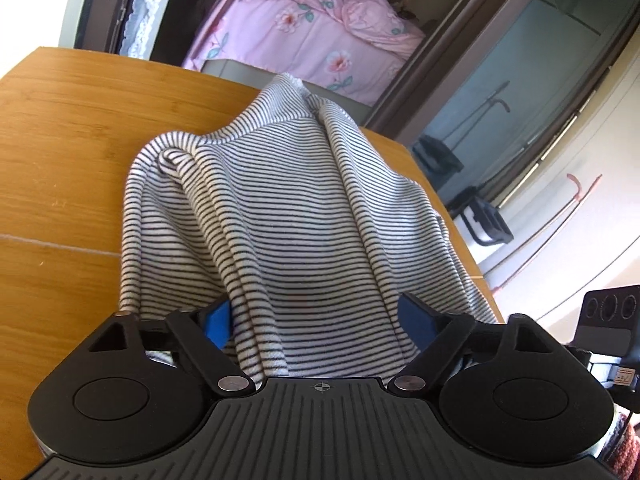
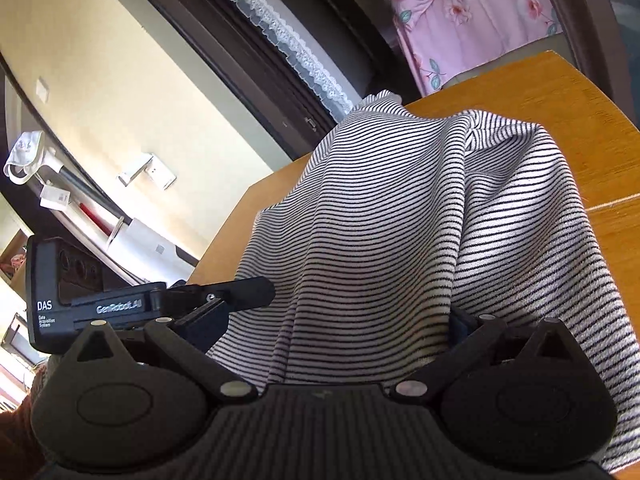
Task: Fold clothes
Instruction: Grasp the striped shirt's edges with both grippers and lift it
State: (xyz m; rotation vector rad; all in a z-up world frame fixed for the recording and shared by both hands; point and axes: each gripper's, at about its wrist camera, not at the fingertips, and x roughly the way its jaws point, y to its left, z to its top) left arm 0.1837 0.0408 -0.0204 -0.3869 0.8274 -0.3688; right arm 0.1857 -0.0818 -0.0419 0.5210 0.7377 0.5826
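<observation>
A white garment with thin black stripes [image 1: 288, 208] is lifted off the wooden table [image 1: 60, 152], hanging in folds from both grippers. My left gripper [image 1: 316, 316] has its blue pads on either side of the cloth, which bunches between them and drapes over the body. My right gripper [image 2: 340, 320] also has the same striped garment [image 2: 380, 220] bunched between its fingers, its tips hidden under the fabric. The left gripper's body [image 2: 100, 304] shows at the left of the right wrist view.
The table's far edge [image 1: 240, 80] borders a doorway with a pink floral quilt [image 1: 304, 28] on a bed beyond. A lace curtain [image 2: 288, 52] hangs at the door frame. Glass doors and black stands [image 1: 480, 216] are to the right, off the table.
</observation>
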